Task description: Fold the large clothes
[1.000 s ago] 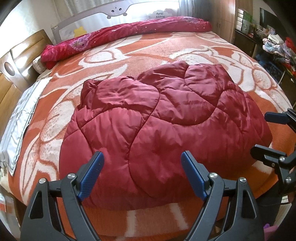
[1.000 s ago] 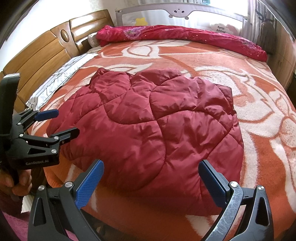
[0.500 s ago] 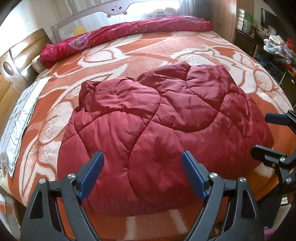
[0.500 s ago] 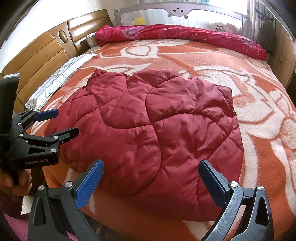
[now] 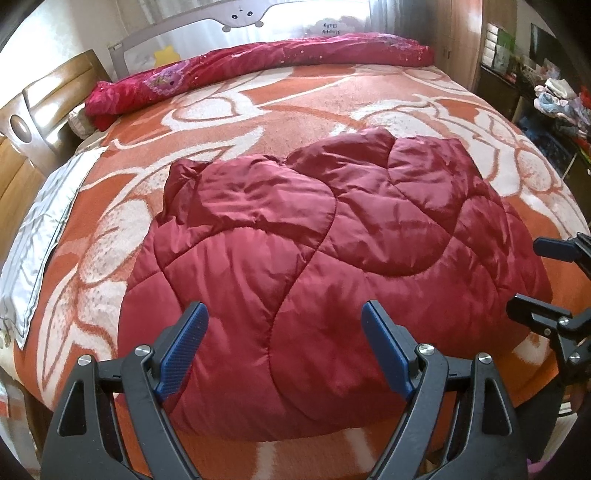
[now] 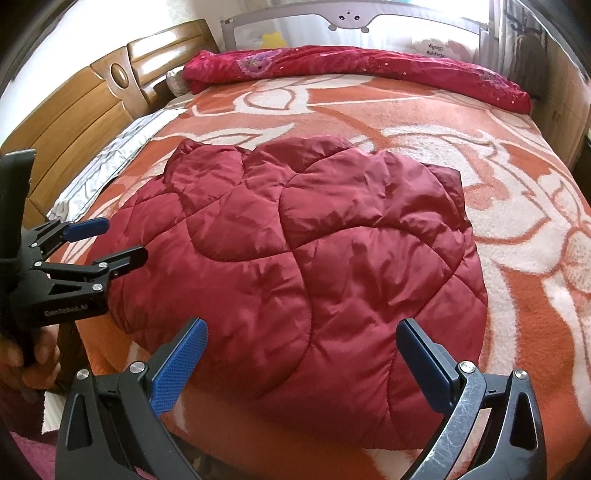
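Bedroom scene, both wrist views: a wide bed covered by an orange-and-cream floral woven blanket (image 5: 295, 110) fills the field, with a glossy wooden headboard (image 6: 92, 96) along its left side and a grey mesh bed rail (image 6: 347, 18) at the far edge. A rolled crimson floral quilt (image 5: 258, 70) lies along the far edge beneath that rail, and a pale grey satin sheet (image 5: 37, 236) shows at the blanket's left margin, beside the headboard. Cluttered dark shelving (image 5: 546, 96) stands at right in the left wrist view.

The task item, a dark red quilted puffer garment (image 5: 332, 258), lies bunched in a rounded mound on the near half of the bed, its near hem close to the bed's front edge. From my remote position I cannot distinguish sleeves or collar in the heap.

My left gripper (image 5: 284, 350) hovers above the garment's near hem; its blue-padded fingers (image 5: 183, 350) are spread wide and grip nothing. My right gripper (image 6: 303, 362) is likewise held over the near right part of the garment, fingers (image 6: 177, 369) parted and empty. Each gripper also appears in the other's view: the right one at the right margin, near the garment's right edge, and the left one at the left margin, near the garment's left edge, held by a bare hand (image 6: 29, 365). I see no contact between either gripper and the fabric.
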`<state>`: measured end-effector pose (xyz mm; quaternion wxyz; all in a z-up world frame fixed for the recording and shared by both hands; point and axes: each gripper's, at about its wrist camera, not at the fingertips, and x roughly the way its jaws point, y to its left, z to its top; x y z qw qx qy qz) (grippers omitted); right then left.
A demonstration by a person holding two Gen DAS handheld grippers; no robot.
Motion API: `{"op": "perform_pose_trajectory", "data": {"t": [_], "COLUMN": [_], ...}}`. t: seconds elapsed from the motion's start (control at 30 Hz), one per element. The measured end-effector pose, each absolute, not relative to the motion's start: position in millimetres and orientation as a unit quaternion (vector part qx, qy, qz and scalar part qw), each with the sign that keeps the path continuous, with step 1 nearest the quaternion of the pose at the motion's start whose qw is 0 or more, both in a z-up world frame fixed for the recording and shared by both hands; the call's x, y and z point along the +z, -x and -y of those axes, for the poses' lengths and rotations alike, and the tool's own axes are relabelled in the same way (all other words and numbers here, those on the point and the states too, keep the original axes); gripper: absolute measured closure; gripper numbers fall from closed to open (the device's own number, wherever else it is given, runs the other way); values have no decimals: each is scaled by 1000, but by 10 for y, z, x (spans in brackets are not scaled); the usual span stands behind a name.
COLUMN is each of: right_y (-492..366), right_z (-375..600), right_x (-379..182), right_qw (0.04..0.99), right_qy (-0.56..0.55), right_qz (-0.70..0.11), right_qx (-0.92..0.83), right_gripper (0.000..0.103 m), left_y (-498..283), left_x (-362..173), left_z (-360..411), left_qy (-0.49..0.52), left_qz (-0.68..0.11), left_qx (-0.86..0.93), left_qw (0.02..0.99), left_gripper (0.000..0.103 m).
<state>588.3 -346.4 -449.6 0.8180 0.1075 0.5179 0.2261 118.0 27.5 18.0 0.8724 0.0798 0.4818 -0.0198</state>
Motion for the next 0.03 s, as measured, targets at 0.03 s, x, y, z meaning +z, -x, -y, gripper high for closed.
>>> {"op": "perform_pose_trajectory", "data": {"t": [0.03], "right_y": [-5889], "right_z": [3466], "right_x": [-4498], "right_qw": [818], "right_qy": [-108], "right_qz": [-518], "right_qx": [226], "right_gripper": [0], "left_y": [-1179], "left_x": [191], "left_z": [-285], "left_qy": [-78], "left_qz": [-480], "left_qx": [-21], "left_qw": [873], "left_gripper": [17]}}
